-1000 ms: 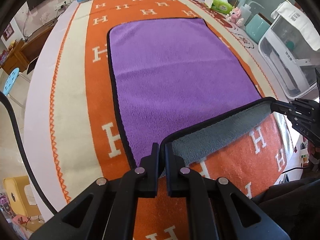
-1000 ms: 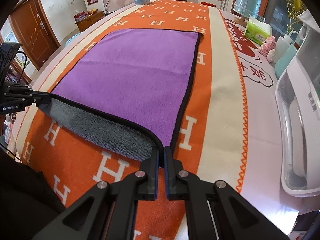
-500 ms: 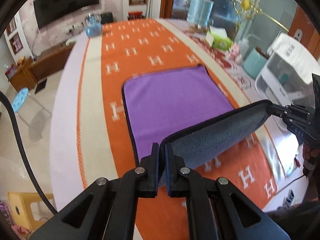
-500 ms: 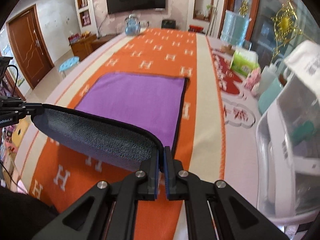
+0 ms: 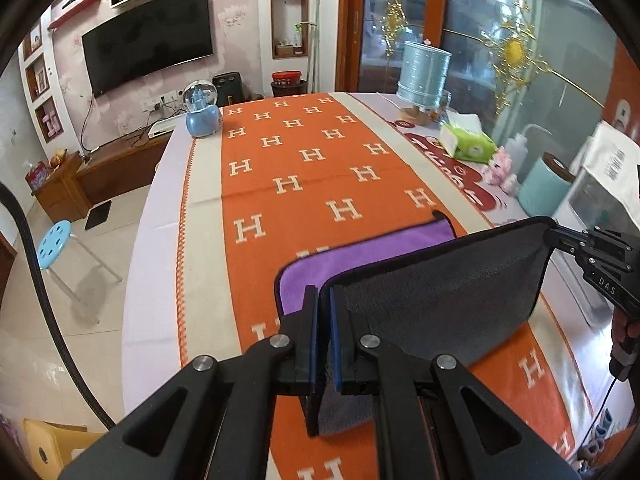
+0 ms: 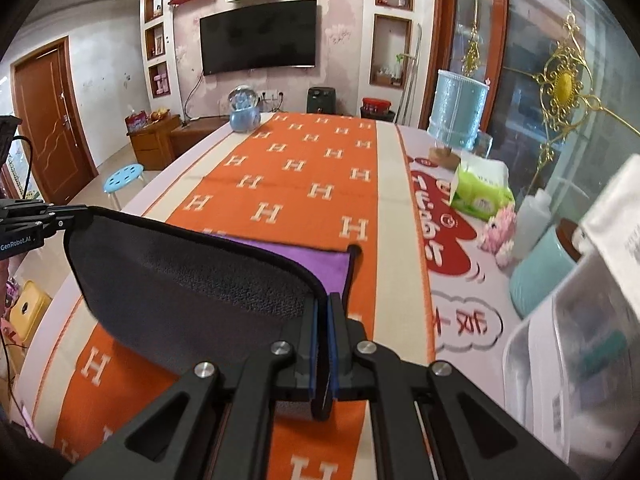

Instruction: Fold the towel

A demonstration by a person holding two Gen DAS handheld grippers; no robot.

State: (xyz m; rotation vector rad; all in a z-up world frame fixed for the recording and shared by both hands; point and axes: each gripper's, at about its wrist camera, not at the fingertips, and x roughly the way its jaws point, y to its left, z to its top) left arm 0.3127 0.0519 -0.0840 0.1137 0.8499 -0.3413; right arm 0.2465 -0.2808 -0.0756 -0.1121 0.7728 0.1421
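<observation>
The towel (image 5: 436, 292) is purple on top, grey beneath, with a black hem. Its near edge is lifted high and hangs between both grippers, grey side toward me. My left gripper (image 5: 324, 300) is shut on its near-left corner. My right gripper (image 6: 323, 308) is shut on its near-right corner; it also shows in the left wrist view (image 5: 560, 240). The left gripper shows in the right wrist view (image 6: 56, 220). The far part of the towel (image 6: 308, 258) lies flat on the orange cloth (image 5: 304, 168), mostly hidden behind the raised part.
Along the table's right side stand a green tissue pack (image 6: 480, 192), a pink toy (image 6: 498, 234), a white bottle (image 6: 530, 220), a teal canister (image 6: 542, 276) and a clear plastic box (image 6: 576, 360). A blue snow globe (image 5: 201, 110) and a silver-blue lamp (image 5: 425, 76) stand at the far end.
Both grippers have raised the towel's near edge from just above the table to high over it and carried it forward. Less of the purple side shows now.
</observation>
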